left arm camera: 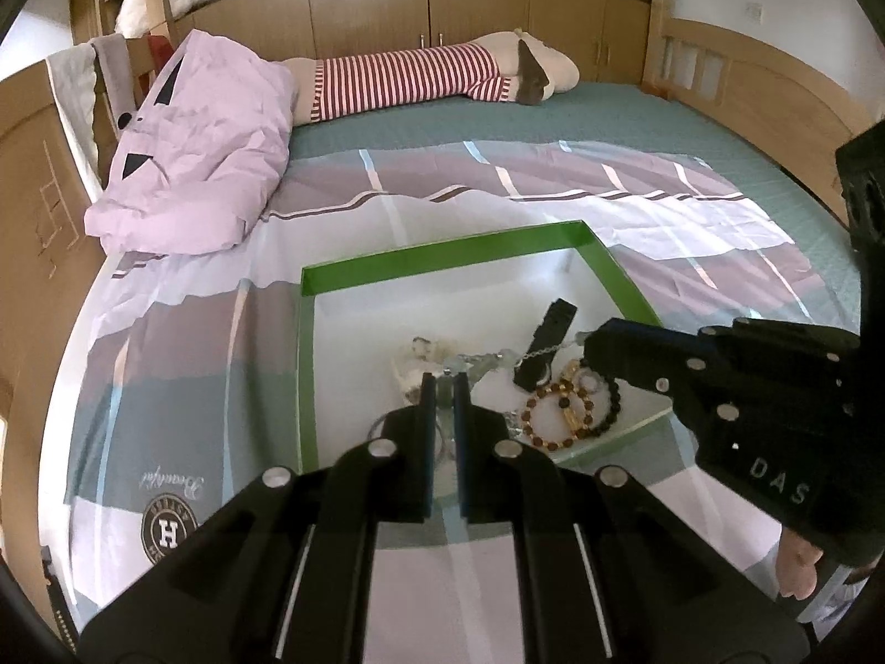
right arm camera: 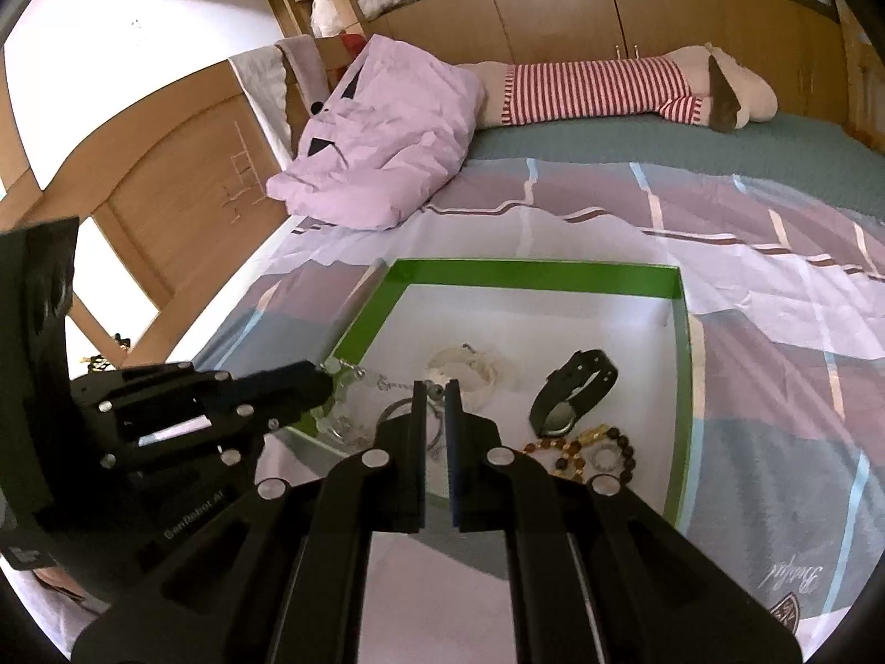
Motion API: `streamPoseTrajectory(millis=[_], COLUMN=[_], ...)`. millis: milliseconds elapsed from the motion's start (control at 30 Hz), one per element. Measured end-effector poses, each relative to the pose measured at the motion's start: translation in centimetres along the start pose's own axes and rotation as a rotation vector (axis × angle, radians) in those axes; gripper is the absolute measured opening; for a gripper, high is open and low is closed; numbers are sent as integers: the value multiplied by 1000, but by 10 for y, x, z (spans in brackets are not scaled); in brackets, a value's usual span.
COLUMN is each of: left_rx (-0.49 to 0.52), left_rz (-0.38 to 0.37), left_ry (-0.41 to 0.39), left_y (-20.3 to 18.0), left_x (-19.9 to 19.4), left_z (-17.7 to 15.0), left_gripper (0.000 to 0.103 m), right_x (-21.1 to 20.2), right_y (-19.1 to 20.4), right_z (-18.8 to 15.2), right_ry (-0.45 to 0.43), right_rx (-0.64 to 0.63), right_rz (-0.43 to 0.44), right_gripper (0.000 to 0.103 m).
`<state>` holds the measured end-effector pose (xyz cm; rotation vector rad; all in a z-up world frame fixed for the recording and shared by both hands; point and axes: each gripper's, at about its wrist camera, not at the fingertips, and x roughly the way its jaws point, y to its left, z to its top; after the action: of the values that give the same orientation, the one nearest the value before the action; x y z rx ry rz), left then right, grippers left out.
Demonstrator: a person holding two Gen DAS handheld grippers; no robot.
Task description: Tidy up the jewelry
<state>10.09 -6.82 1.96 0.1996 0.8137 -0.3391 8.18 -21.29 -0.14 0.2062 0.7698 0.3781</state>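
Note:
A green-rimmed box (left arm camera: 442,249) with a white floor lies on the bed and holds jewelry: a black watch (right arm camera: 575,390), brown bead bracelets (left arm camera: 558,415), a pale bracelet (right arm camera: 475,368) and a silver chain. My left gripper (left arm camera: 443,379) is shut on a pale green bead of the chain necklace (right arm camera: 359,373), which stretches across the box. My right gripper (right arm camera: 436,387) is shut on the chain's other end (left arm camera: 578,338), seen at its tip in the left wrist view.
A pink pillow (left arm camera: 204,149) lies at the far left of the bed. A striped plush toy (left arm camera: 420,77) lies along the headboard cabinets. The patterned sheet (left arm camera: 166,365) surrounds the box.

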Motion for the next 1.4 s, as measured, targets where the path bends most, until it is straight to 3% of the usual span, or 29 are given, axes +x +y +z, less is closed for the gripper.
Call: streamPoseTrajectory(millis=[200,567,633,733,800,867,933,1000,1067,1167,1400], left_rx=[2,-28,-36,-47,-63,-77,-78,-73,-81,-101,-126], left_rz=[3,5,7,2,8,20,56,107,104,104,141], left_ry=[22,100,107,112,103,89,71,28,-2,2,-12], left_y=[3,12,15,18,21,22,22,19,17,17,18], left_x=[23,64,66,64,61,56,51,40,30,21,5], left_z=[6,0,-2,-2,-2,-2,-3,-4,-8,-20,-37], left_gripper=[5,7,19,29,44,55,72,94,100,101,101], right_x=[14,45,49,48,43,36,30,22,10,1,-19], right_y=[-9,-17,-17,-21,-23,-23,-23,-23,-20,-15,-20], right_z=[13,2,-2,-4,-2,0,2,3,2,-1,-21], right_ry=[-16,69,87,90,70,48,29,-12,-88,-133,-125], right_rx=[14,17,14,38,55,64,64,62,47,-3,90], right_rz=[-14,-48,-82,-90,-95,-102,-125,-170,-239,-346,-353], right_gripper=[6,6,7,28,47,60,70,89,102,102,102])
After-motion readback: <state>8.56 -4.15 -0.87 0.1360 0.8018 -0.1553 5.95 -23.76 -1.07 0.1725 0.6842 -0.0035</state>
